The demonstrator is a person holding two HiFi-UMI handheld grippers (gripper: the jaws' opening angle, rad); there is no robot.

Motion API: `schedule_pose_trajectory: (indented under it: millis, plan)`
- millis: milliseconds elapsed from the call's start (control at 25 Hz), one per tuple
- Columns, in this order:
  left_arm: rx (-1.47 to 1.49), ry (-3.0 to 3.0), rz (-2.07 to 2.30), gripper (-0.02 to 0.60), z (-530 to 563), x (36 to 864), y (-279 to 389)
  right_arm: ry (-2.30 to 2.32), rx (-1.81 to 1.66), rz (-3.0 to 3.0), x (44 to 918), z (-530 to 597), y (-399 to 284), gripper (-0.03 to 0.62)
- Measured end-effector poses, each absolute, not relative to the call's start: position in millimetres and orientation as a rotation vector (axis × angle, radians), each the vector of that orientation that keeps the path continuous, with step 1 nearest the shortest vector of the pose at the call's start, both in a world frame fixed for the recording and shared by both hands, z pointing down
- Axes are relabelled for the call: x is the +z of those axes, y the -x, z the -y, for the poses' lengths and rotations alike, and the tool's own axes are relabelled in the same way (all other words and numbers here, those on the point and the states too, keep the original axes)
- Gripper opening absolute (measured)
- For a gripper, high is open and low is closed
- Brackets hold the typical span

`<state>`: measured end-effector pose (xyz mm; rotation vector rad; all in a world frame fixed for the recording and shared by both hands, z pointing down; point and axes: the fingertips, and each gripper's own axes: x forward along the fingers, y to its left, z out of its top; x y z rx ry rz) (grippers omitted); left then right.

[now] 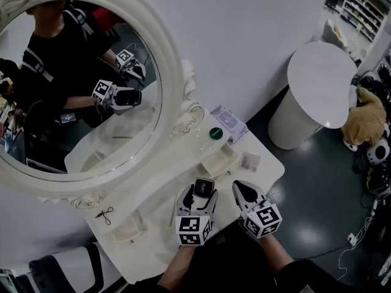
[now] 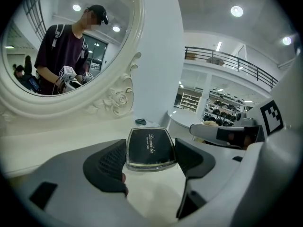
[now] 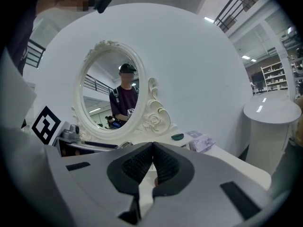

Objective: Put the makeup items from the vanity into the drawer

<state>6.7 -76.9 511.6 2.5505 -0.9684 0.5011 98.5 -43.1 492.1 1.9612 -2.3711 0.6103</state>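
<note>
The left gripper (image 1: 201, 195) squeezes a black compact (image 2: 150, 148) between its two jaws. The compact lies flat with its lid up and sticks out forward, toward the mirror (image 1: 174, 78). White curly writing runs down the lid; it looks like "La mei la". The right gripper (image 3: 152, 148) is just beside it, level, with its jaws pressed together and nothing between them. Both are over the white vanity (image 1: 266, 171). Farther back are a green round thing (image 1: 215, 133) and a purple box (image 1: 229, 122).
</note>
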Motion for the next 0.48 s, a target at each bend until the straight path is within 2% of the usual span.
schedule_pose_trajectory:
  millis: [480]
  plan:
    - [0.576,-2.484,0.99,0.328,113,539,-62,-1.87,0.648,2.411,511,82,-137,0.023]
